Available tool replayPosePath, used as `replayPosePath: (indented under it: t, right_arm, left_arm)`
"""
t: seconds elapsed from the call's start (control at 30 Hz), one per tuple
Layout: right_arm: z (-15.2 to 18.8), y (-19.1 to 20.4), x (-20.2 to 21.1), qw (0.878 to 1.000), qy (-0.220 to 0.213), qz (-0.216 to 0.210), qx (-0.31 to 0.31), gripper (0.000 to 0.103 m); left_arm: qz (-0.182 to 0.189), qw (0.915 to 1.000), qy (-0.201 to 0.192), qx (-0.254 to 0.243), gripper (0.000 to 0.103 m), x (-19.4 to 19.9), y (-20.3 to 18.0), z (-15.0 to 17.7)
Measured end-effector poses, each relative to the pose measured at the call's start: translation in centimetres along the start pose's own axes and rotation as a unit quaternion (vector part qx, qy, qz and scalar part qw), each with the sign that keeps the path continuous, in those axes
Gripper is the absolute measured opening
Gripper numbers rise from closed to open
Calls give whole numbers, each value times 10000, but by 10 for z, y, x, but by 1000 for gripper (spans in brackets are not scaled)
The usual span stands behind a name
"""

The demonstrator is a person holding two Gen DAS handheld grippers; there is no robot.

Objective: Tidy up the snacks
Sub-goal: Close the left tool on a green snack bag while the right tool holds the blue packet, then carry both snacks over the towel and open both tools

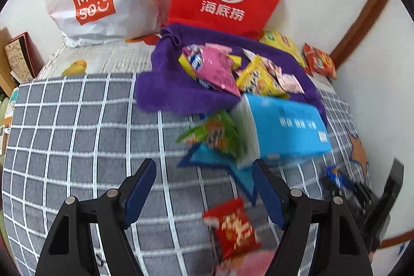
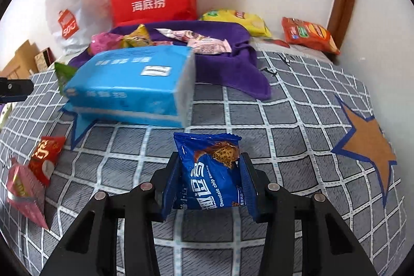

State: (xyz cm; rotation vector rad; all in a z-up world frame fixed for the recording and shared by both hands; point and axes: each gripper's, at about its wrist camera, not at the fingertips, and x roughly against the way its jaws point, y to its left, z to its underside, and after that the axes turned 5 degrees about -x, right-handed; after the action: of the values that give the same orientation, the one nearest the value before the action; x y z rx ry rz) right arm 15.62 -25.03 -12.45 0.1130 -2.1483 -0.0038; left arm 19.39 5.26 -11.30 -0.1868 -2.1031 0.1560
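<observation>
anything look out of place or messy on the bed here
Yes. The blue tissue pack is no snack, yet it lies tilted among them, partly covering a green packet. Snacks are scattered: a loose heap on the purple towel, and a red packet and a pink packet off by themselves.

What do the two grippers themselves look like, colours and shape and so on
Both look alike. The left gripper and the right gripper each have two matte black, angular arms with triangular cut-outs, joined by round silver pins. Each arm ends in a flat blue finger pad with ridged edges. No cables, printed markings, hands or sleeves show in either view.
</observation>
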Motion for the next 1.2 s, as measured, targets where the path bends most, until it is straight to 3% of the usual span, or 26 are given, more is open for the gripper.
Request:
replayPosePath:
  t: [0.33,0.73,0.77,0.8,0.87,0.93,1.2]
  right_arm:
    - [5,-4,-22,9998,157,-80,-57,45]
    - [6,-4,-19,9999,144,-58,-44,47]
    - [6,-4,-19,9999,143,-66,-47,47]
    - [6,-4,-20,9999,144,-74,-53,47]
    - [5,-4,-20,9999,145,-73,-52,47]
    - [4,-4,-20,9999,149,-74,-43,48]
    - [3,-7,-18,9998,132,-127,-105,44]
  left_arm:
    - [-196,9998,27,-85,74,-41,-12,-30]
    - [-94,9997,240,-46,74,-75,-10,-33]
    - [-74,9996,254,-38,71,-76,-9,-34]
    - [-60,9996,289,-25,61,-78,-8,-34]
    - [61,9991,431,12,58,-83,-6,-32]
    - [195,9990,396,6,46,-80,-5,-30]
    - [365,9988,325,30,36,-56,1,-21]
